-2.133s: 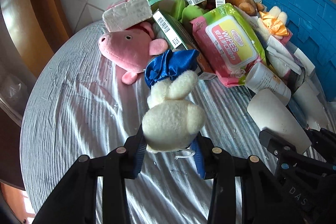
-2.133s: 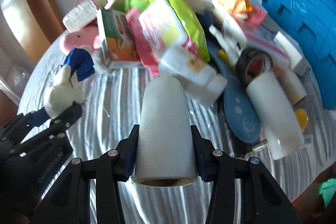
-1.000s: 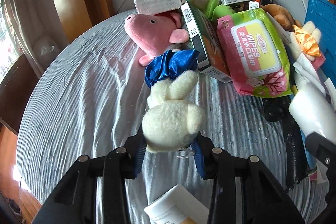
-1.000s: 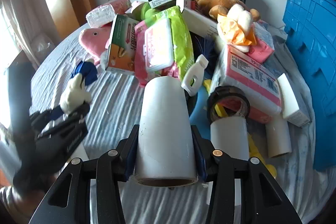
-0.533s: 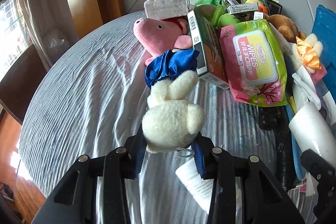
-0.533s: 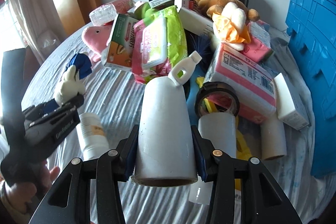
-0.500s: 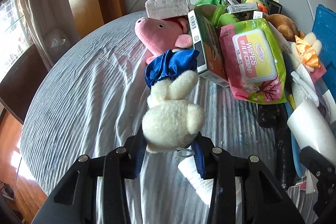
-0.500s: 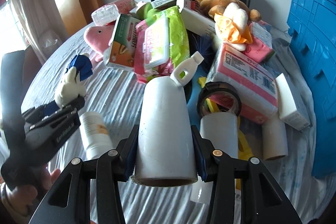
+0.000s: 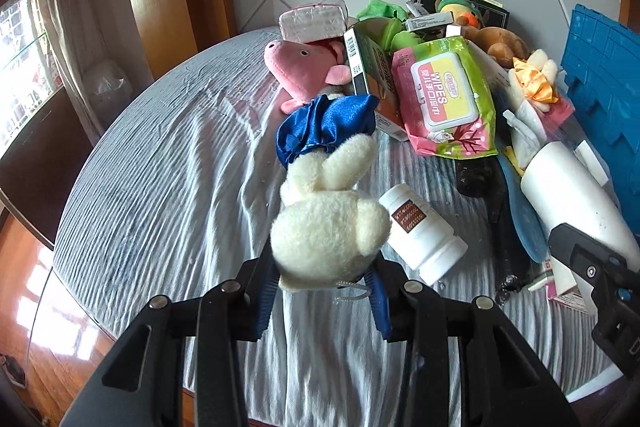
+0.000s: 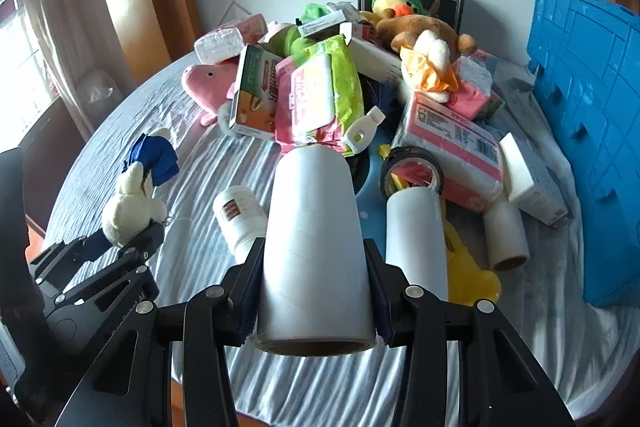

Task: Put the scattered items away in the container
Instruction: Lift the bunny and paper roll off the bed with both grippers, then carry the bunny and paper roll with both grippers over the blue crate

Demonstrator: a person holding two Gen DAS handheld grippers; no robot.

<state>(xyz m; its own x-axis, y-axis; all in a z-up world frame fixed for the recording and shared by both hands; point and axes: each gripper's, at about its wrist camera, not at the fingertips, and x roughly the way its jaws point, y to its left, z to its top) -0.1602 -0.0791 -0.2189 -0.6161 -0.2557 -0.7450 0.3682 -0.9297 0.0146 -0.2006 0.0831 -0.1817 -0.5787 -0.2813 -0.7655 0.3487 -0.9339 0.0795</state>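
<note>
The left gripper (image 9: 322, 301) pinches a cream plush rabbit (image 9: 328, 223) by its body, blue satin bow (image 9: 326, 125) pointing away, held above a round table (image 9: 160, 187) draped in striped grey cloth. The right gripper (image 10: 316, 301) clamps a white roll (image 10: 316, 247) lengthwise between its pads, the open core facing the camera. Below and between the two tools a white bottle (image 9: 422, 233) with a brown label lies on its side on the cloth. On the far half of the table sits the clutter: a pink plush pig (image 9: 304, 69) at the left edge of the heap, a box (image 10: 256, 93) leaning against it, a green-and-pink wipes pack (image 9: 444, 97) just right of the box, a brown plush (image 10: 420, 27) and a second rabbit with an orange bow (image 10: 430, 65) farther back. Near the right gripper lie a second roll (image 10: 416, 239), a tape ring (image 10: 412, 171) touching its far end, and a shorter roll (image 10: 506, 235) to the right. The blue crate (image 10: 592, 115) stands at the table's right side, well apart from both held items
</note>
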